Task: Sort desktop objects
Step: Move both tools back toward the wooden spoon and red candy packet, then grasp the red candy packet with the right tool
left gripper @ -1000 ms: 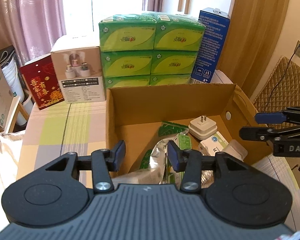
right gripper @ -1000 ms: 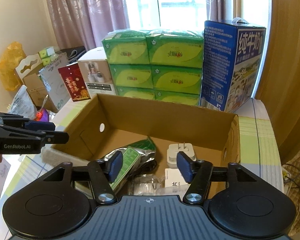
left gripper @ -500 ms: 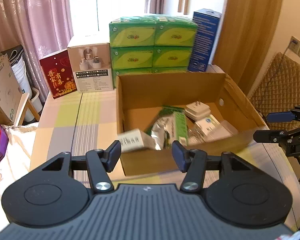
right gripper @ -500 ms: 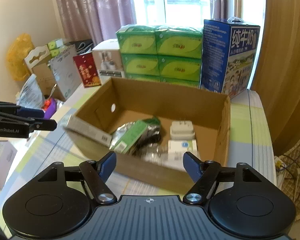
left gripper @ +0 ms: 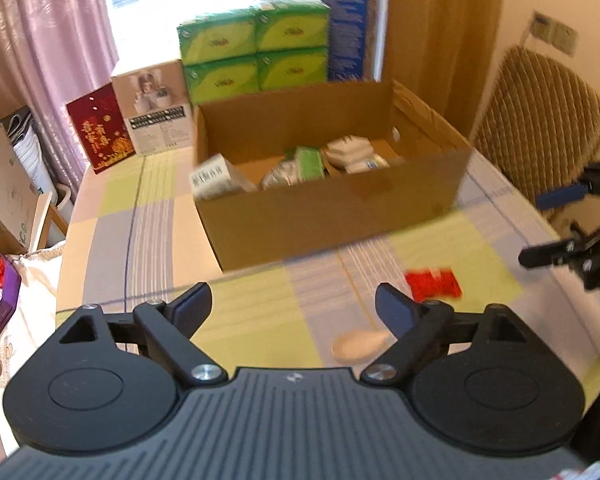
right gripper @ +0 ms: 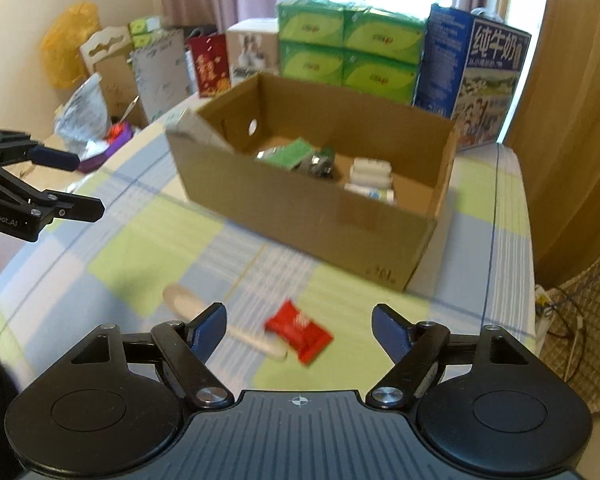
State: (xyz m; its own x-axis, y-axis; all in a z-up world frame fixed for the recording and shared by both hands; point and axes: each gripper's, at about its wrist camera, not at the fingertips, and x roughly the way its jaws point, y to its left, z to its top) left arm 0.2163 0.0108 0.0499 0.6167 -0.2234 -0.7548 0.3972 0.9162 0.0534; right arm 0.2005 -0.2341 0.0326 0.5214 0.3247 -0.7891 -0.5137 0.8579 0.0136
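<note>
An open cardboard box (left gripper: 332, 212) (right gripper: 300, 204) stands on the checked tablecloth and holds a white box leaning at its left corner (left gripper: 216, 178), a green packet (left gripper: 309, 162), a foil bag and white items. In front of it lie a red packet (right gripper: 299, 331) (left gripper: 432, 283) and a pale wooden spoon (right gripper: 220, 320) (left gripper: 360, 345). My left gripper (left gripper: 294, 306) is open and empty, just left of the spoon. My right gripper (right gripper: 299, 322) is open and empty, with the red packet between its fingers' line of sight on the table.
Behind the box stand stacked green tissue packs (left gripper: 256, 46), a blue milk carton (right gripper: 472, 76), a white product box (left gripper: 156, 108) and a red gift box (left gripper: 100, 128). A wicker chair (left gripper: 548, 120) is at the right. Clutter and bags sit left of the table.
Both grippers have pulled back from over the box towards the near table edge and opened wider. The red packet and the spoon have come into view.
</note>
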